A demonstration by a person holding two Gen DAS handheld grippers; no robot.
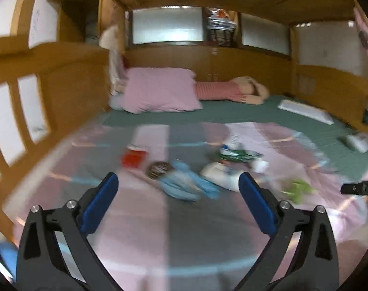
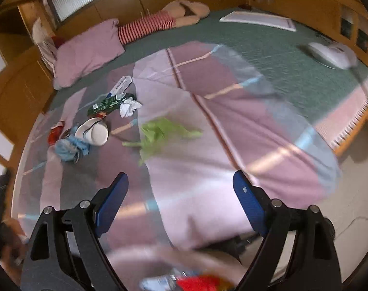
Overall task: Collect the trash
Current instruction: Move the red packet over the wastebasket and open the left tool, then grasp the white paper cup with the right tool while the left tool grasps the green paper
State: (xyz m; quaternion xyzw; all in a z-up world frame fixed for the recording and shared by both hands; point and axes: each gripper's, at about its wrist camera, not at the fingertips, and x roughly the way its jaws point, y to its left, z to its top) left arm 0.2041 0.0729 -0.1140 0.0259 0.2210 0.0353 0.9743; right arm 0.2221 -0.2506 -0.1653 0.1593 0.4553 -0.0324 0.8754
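Note:
Trash lies on a pink and grey blanket [image 1: 159,218] on the bed. In the left wrist view I see crumpled blue gloves [image 1: 186,184], a red packet [image 1: 133,158], a round brown lid [image 1: 157,169], a white paper cup [image 1: 220,173], a green wrapper [image 1: 237,155] and green plastic [image 1: 296,189]. My left gripper [image 1: 179,191] is open and empty, just short of the gloves. My right gripper [image 2: 180,191] is open and empty above the blanket. The right wrist view shows the green plastic [image 2: 159,133], cup [image 2: 95,131], gloves [image 2: 68,148], green wrapper [image 2: 108,104] and white tissue [image 2: 129,108].
A pink pillow [image 1: 159,92] and a striped doll [image 1: 222,89] lie at the bed's head. A white flat box [image 2: 259,20] and a white device [image 2: 329,53] sit on the green mattress. Wooden panelling surrounds the bed. Red and white items [image 2: 196,283] are blurred below my right gripper.

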